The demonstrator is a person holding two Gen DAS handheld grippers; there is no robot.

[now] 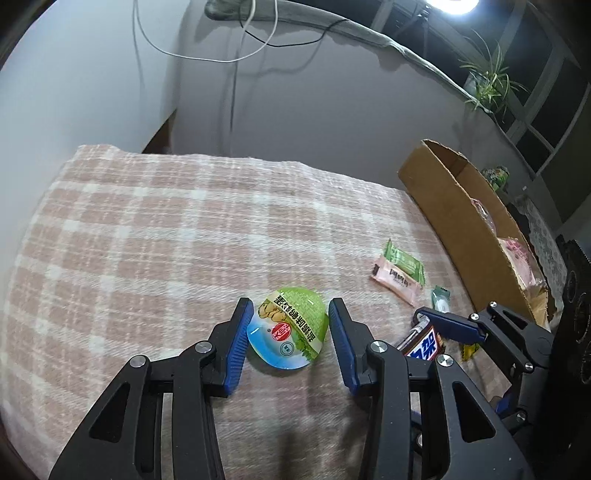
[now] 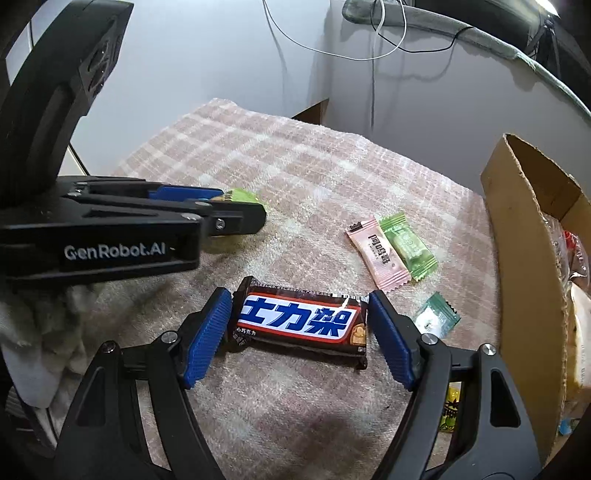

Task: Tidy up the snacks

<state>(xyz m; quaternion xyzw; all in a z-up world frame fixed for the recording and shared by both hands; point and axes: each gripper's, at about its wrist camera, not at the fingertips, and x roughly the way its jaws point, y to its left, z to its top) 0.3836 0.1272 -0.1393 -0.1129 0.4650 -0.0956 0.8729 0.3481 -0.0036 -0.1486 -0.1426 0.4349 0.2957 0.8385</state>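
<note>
left gripper [image 1: 290, 326] is seen at lower centre of its view, jaws apart around a green-lidded jelly cup [image 1: 290, 328]; left pad touching its rim, right pad clear. right gripper [image 2: 299, 325] is spread wide about a snickers bar [image 2: 301, 321] at frame centre, not pressed. both rest on a pink plaid cloth [image 1: 166, 229]. pink candy packet [image 2: 376, 254] and green candy packet [image 2: 410, 247] lie beside a cardboard box [image 2: 524, 258] at right.

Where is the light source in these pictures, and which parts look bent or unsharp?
Left wrist view: a lamp glares at the top right, and the wall edge curves from the fisheye. Right wrist view: the left tongs look slightly unsharp, the chocolate bar is sharp.
</note>
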